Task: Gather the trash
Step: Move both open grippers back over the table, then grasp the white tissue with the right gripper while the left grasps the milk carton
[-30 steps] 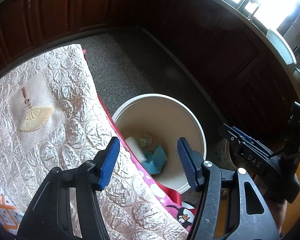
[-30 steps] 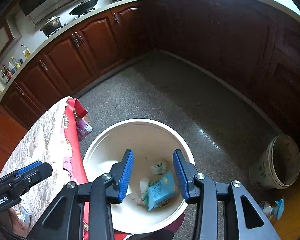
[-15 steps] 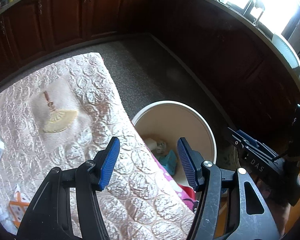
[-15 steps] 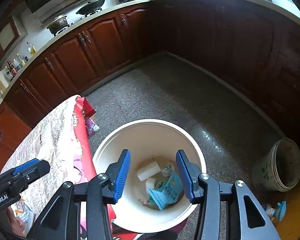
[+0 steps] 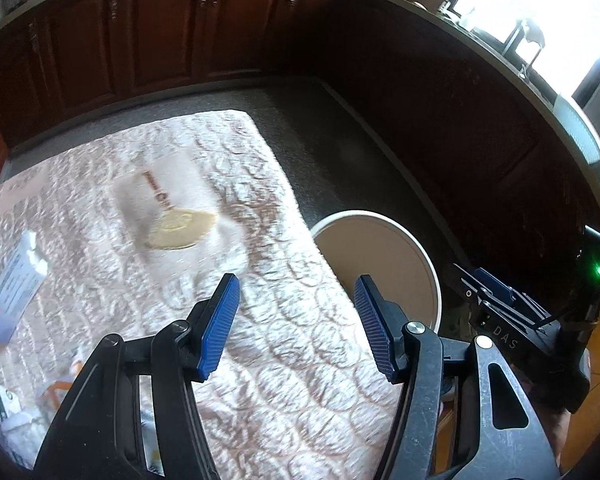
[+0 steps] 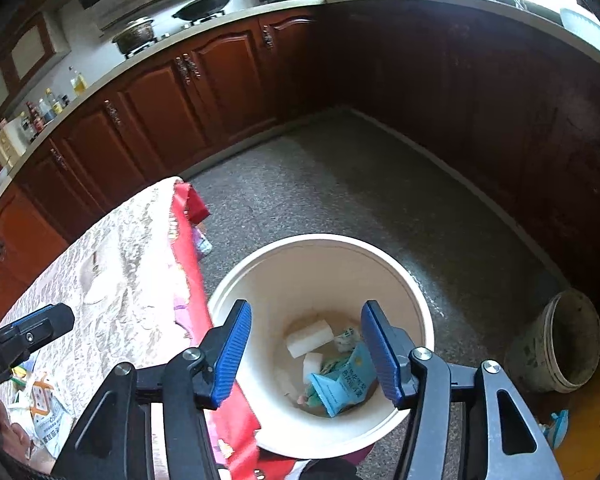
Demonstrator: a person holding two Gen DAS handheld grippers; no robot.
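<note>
- The right gripper [image 6: 306, 354] hangs over the white bucket [image 6: 418, 300] that serves as the bin; its jaws are opening and nothing sits between the blue pads.
- On the bucket's floor lie a light-blue snack packet [image 6: 342, 386], a white foam block [image 6: 310, 338] and a few smaller scraps.
- The left gripper [image 5: 296, 326] is over the quilted pink table cover [image 5: 300, 360], jaws parted and empty.
- More trash waits at the cover's left edge: a white-and-blue carton [image 5: 14, 290] and, nearer the camera, what look like crumpled wrappers [image 5: 4, 404], too blurred to name.
- The bucket stands on the speckled floor [image 6: 340, 200] just beside the table's red hanging edge [image 6: 188, 248].
- A dirty grey bucket [image 6: 556, 344] sits well apart to the right, by the dark wood cabinets [image 6: 160, 112].
</note>
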